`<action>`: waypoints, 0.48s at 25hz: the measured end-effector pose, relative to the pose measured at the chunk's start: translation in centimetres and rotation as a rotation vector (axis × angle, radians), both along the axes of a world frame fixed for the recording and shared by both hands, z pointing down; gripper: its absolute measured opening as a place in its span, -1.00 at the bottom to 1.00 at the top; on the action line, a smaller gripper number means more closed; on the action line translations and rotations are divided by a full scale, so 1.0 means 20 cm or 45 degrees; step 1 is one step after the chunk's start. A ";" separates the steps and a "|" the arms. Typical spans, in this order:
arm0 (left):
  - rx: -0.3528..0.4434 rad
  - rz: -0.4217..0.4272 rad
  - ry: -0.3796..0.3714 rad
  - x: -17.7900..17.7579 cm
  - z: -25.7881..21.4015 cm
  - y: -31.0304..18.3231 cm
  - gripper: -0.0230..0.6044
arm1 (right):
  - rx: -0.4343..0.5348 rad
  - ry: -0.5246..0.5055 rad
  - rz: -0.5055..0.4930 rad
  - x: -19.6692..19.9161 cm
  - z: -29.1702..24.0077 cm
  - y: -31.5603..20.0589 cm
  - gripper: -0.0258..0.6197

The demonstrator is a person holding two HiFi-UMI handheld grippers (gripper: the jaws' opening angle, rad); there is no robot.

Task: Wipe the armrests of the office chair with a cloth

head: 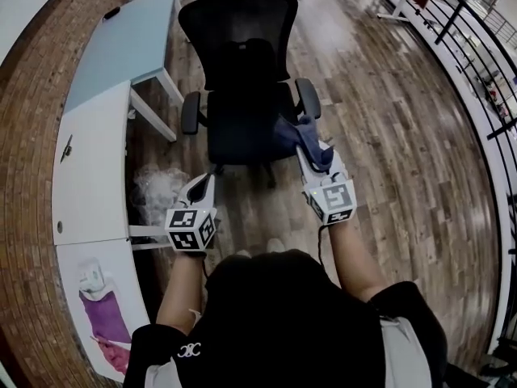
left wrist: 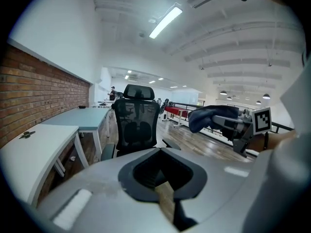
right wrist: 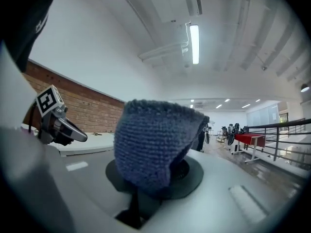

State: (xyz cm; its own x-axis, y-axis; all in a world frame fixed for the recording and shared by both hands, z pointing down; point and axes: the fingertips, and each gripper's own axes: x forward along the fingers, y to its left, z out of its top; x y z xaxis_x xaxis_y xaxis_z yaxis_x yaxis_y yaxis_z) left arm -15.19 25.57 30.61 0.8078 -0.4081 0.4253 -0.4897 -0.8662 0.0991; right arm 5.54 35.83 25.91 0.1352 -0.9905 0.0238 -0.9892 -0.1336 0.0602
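Note:
A black mesh office chair (head: 242, 71) stands in front of me, facing away, with padded armrests on its left (head: 191, 111) and right (head: 308, 97). My right gripper (head: 307, 153) is shut on a dark blue cloth (head: 305, 136), held just below the right armrest and beside the seat. In the right gripper view the cloth (right wrist: 153, 140) bulges over the jaws and hides them. My left gripper (head: 207, 178) hangs lower and to the left of the seat, jaws together and empty. From the left gripper view I see the chair (left wrist: 137, 123) and the cloth (left wrist: 206, 116).
White desks (head: 89, 176) and a pale blue desk (head: 129, 39) line the brick wall on the left. A crumpled white bag (head: 157, 188) lies under the desk edge. A purple item (head: 105, 318) lies on the near desk. A black railing (head: 477, 47) runs along the right.

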 end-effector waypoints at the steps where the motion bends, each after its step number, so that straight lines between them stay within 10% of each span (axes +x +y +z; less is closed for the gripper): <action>1: 0.002 -0.001 0.002 -0.02 0.00 0.02 -0.91 | -0.003 -0.002 -0.023 -0.04 0.00 0.01 -0.72; 12: -0.013 0.044 0.054 -0.37 -0.07 0.20 -0.91 | 0.057 -0.128 -0.103 -0.47 -0.14 0.19 -0.72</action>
